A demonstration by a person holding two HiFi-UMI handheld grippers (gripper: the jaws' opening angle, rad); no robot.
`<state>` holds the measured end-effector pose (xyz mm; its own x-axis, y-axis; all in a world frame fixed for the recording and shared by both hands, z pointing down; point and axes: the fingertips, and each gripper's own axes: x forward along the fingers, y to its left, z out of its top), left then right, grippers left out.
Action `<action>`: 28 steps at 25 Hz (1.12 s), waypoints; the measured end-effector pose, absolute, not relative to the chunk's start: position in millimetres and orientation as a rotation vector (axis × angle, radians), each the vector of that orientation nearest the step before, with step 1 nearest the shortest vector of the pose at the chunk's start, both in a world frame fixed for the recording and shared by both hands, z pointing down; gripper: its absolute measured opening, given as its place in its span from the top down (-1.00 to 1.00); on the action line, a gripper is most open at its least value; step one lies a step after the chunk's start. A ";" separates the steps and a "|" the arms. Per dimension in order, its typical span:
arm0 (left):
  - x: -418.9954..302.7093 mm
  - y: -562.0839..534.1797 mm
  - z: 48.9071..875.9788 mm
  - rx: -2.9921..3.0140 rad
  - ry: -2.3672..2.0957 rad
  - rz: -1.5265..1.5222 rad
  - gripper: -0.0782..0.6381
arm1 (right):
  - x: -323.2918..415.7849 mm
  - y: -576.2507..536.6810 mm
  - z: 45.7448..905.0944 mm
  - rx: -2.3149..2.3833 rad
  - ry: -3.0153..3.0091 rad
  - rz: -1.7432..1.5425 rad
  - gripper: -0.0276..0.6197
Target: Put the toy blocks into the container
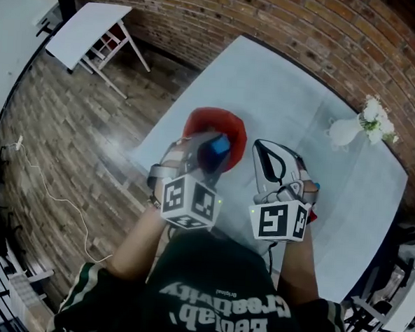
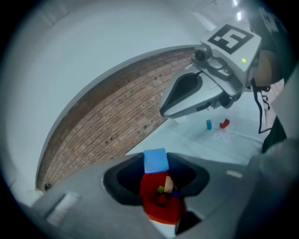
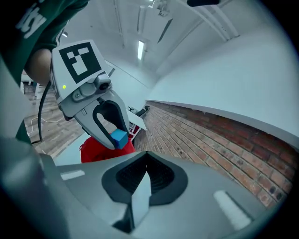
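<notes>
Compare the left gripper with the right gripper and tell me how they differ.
The left gripper is clamped on a blue block; the right gripper has its jaws together on nothing. The left gripper is above the red container; the right gripper is beside it, over the table. The left gripper looks down into the container; the right gripper looks toward the brick wall. Both carry a marker cube.

Left tool [image 3: 112, 140] holds blue block [image 3: 119, 138] by red container [image 3: 93, 150].

Blue cube block [image 2: 155, 160] aloft over open red container [image 1: 203, 121], small blocks [image 2: 164, 189] inside
</notes>
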<state>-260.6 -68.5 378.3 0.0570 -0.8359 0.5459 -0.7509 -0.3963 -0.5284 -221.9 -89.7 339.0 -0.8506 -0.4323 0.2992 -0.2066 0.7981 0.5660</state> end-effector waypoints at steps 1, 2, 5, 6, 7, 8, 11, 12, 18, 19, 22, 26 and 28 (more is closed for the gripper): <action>-264.8 -66.0 379.9 -2.209 1.665 -1.264 0.35 | -227.8 -87.0 340.2 0.472 -2.566 -0.740 0.90; -267.3 -64.0 380.8 -2.214 1.660 -1.260 0.35 | -233.2 -84.1 341.2 0.463 -2.565 -0.740 0.90; -272.9 -61.9 384.5 -2.212 1.647 -1.263 0.34 | -244.9 -78.2 343.6 0.434 -2.565 -0.743 0.90; -274.7 -62.4 387.1 -2.210 1.647 -1.272 0.34 | -246.4 -78.1 344.9 0.429 -2.564 -0.742 0.90; -276.1 -62.9 390.2 -2.208 1.646 -1.284 0.34 | -246.9 -78.6 346.4 0.427 -2.563 -0.739 0.90; -277.3 -63.3 393.4 -2.205 1.641 -1.298 0.34 | -247.0 -79.3 348.2 0.427 -2.560 -0.735 0.90; -282.0 -65.1 397.1 -2.187 1.632 -1.295 0.33 | -248.5 -79.1 352.3 0.429 -2.552 -0.722 0.90; -282.2 -66.3 396.9 -2.196 1.632 -1.271 0.19 | -249.2 -78.7 353.1 0.428 -2.551 -0.720 0.90; -277.2 -68.5 406.3 -2.257 1.588 -1.259 -0.34 | -246.4 -81.2 356.4 0.441 -2.544 -0.712 0.90; -277.4 -68.4 407.4 -2.255 1.587 -1.266 -0.34 | -245.8 -81.6 356.5 0.445 -2.543 -0.711 0.90; -276.6 -66.7 412.1 -2.267 1.570 -1.304 -0.34 | -243.5 -82.2 357.0 0.453 -2.541 -0.707 0.90; -283.2 -63.8 408.1 -2.166 1.600 -1.362 0.77 | -240.3 -79.1 357.2 0.461 -2.540 -0.699 0.90; -282.5 -62.8 408.9 -2.171 1.603 -1.371 0.78 | -237.5 -77.4 357.2 0.469 -2.538 -0.694 0.90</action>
